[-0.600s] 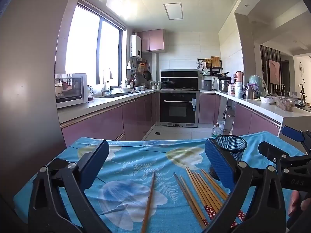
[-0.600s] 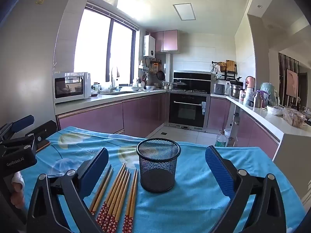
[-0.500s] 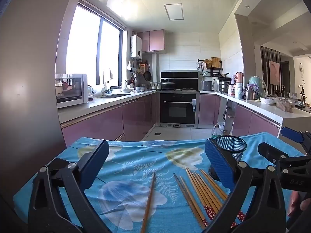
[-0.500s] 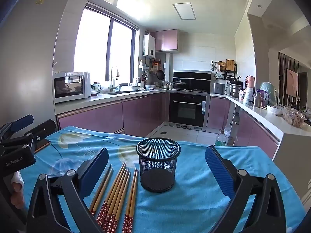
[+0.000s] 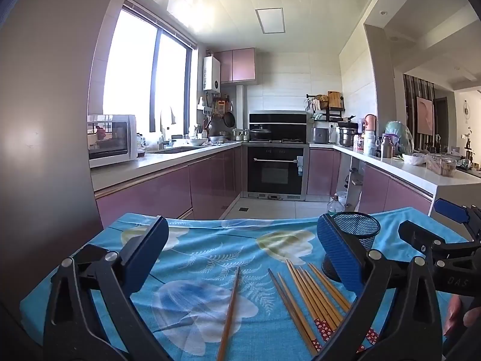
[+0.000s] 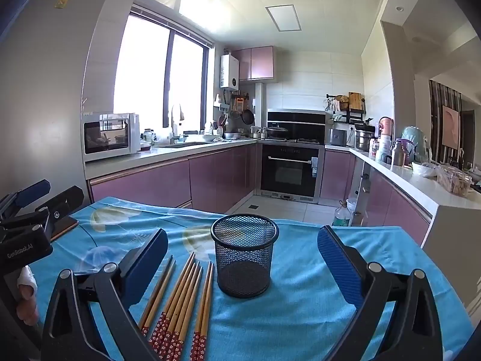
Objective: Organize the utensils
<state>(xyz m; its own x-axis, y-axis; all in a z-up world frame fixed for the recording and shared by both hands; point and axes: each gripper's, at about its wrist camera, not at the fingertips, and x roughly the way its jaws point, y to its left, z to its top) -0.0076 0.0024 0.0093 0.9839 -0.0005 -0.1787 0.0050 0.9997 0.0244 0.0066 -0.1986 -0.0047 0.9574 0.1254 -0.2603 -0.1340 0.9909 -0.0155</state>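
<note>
Several wooden chopsticks (image 6: 180, 297) with red patterned ends lie side by side on the blue cloth, just left of an upright black mesh cup (image 6: 244, 260). One chopstick (image 5: 230, 313) lies apart, further left. My left gripper (image 5: 240, 252) hovers wide open over the single chopstick and the bundle (image 5: 309, 294), holding nothing. The right gripper (image 6: 243, 261) is open too, its blue pads either side of the cup (image 5: 354, 234) without touching it. Each gripper shows at the edge of the other's view.
The table wears a blue floral cloth (image 5: 204, 249) and ends close behind the cup (image 6: 300, 228). A dark flat object (image 6: 64, 228) lies at the table's left edge. Beyond are purple kitchen cabinets, an oven (image 5: 276, 168) and a microwave (image 6: 109, 137).
</note>
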